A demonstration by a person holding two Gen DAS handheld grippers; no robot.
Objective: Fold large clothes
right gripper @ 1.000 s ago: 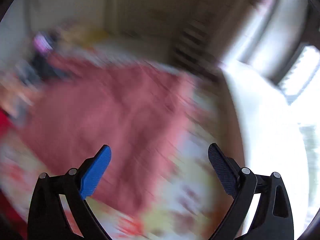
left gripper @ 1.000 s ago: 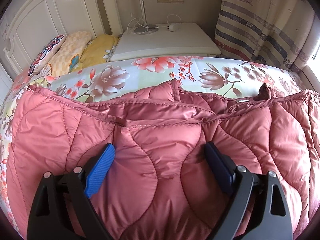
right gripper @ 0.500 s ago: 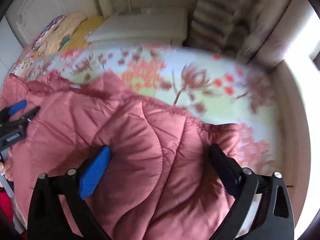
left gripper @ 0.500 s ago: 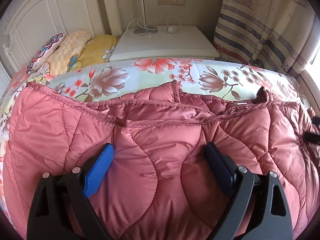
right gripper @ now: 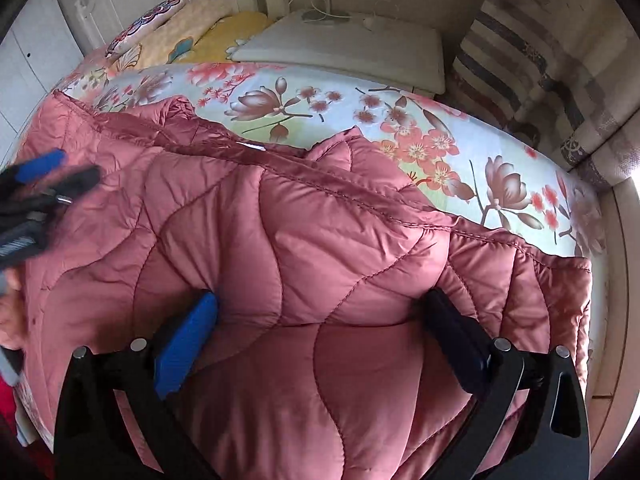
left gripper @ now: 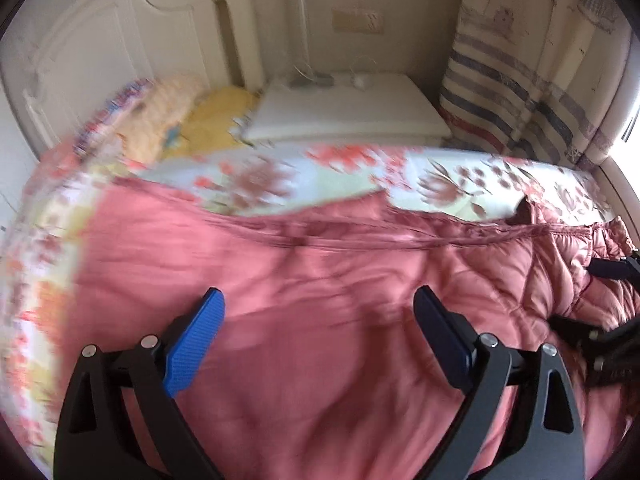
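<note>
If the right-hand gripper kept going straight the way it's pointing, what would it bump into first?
Almost certainly the pink quilted puffer coat spread on the floral bedsheet. The right gripper points down at it, jaws opening, padding bulging between them; it may already be touching.

L gripper wide apart; R gripper fingers opening, angled down.

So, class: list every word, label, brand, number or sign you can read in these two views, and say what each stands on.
None can be read.
Small white tag at the collar of the pink quilted down jacket: too small.
White marks on the blurred black left gripper: too blurred.
</note>
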